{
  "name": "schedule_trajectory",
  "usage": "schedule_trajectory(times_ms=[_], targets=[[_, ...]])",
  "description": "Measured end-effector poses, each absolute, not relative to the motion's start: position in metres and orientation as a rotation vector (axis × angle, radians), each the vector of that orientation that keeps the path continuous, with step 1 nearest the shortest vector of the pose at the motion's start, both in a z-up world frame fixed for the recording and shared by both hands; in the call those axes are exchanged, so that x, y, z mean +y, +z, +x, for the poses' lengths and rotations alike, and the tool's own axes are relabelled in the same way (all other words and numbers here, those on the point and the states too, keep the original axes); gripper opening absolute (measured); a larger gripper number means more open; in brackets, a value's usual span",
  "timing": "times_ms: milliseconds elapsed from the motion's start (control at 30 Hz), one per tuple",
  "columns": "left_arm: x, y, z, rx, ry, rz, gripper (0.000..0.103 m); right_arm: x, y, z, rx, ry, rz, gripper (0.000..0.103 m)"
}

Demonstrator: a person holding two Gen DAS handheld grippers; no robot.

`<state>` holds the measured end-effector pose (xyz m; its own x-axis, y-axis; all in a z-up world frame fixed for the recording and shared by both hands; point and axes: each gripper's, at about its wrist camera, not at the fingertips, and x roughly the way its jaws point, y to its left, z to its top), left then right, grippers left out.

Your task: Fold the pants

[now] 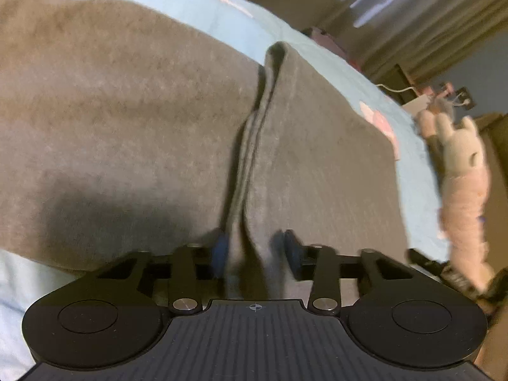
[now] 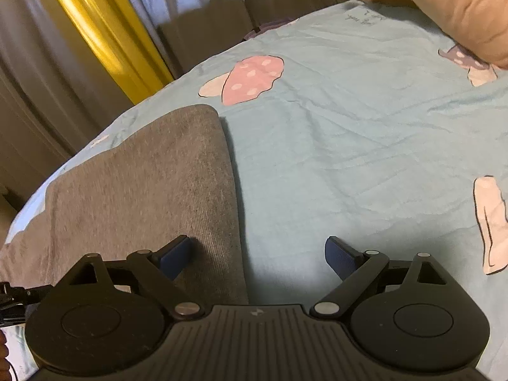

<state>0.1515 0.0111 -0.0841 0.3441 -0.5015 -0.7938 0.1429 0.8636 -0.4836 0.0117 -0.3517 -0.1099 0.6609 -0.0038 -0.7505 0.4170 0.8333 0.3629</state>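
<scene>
Grey pants [image 1: 127, 120] lie spread on a light blue bedsheet [image 1: 222, 9]. In the left wrist view a raised ridge of the grey cloth [image 1: 250, 165] runs straight into my left gripper [image 1: 255, 250], whose blue pads sit close on either side of the fold; the image is blurred. In the right wrist view a folded end of the pants [image 2: 143, 190] lies at the left. My right gripper [image 2: 257, 254] is open just above the pants' right edge, its left fingertip [image 2: 176, 257] over the cloth and the right one over bare sheet [image 2: 349, 143].
The sheet has mushroom prints [image 2: 250, 77]. A pink plush toy [image 1: 460, 171] lies at the bed's edge in the left wrist view. A pink pillow [image 2: 460, 9] sits at the far right. Curtains and a yellow strip [image 2: 101, 28] stand behind the bed.
</scene>
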Motion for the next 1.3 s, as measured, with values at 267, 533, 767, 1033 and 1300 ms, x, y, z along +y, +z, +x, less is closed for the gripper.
schedule_trajectory(times_ms=[267, 533, 767, 1033, 1300], targets=[[0.025, -0.062, 0.132, 1.001, -0.245, -0.287, 0.031, -0.346, -0.104, 0.009, 0.8, -0.269, 0.504, 0.093], [0.137, -0.055, 0.115, 0.906, -0.039, -0.551, 0.07, -0.345, -0.103, 0.01, 0.801, -0.305, 0.489, 0.096], [0.237, -0.067, 0.106, 0.822, 0.166, -0.745, 0.074, -0.302, -0.078, -0.008, 0.554, -0.294, 0.249, 0.082], [0.281, -0.092, 0.121, 0.773, 0.199, -0.868, 0.068, -0.299, -0.096, 0.011, 0.627, -0.231, 0.29, 0.068], [0.298, -0.111, 0.167, 0.796, 0.207, -0.933, 0.068, -0.296, -0.11, 0.023, 0.682, -0.234, 0.306, 0.072]])
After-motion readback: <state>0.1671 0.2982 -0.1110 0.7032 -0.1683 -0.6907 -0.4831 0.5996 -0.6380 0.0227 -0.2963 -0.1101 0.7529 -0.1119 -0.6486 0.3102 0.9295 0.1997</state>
